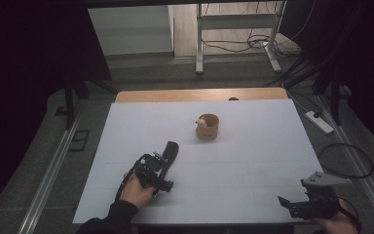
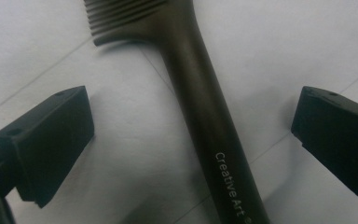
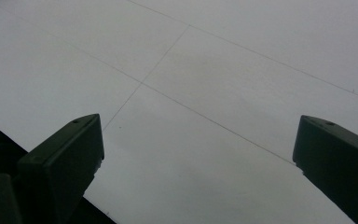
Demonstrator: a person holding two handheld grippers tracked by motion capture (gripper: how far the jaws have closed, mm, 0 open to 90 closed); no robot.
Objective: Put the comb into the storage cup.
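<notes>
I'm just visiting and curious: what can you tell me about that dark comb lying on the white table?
The comb is dark, matte, plastic-looking, with a long rounded handle printed "Creative Art" in pale letters and a row of fine teeth at its far end. It lies flat on the white table. The left hand-held gripper has its open jaws on either side of the handle, not touching it.

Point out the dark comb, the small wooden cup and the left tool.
Dark plastic comb (image 2: 200,107), left gripper view, on its handle.
Small round wooden cup (image 1: 209,130), high view, on its outer wall.
Left tool (image 2: 193,128), left gripper view, midway between its open jaws.
</notes>
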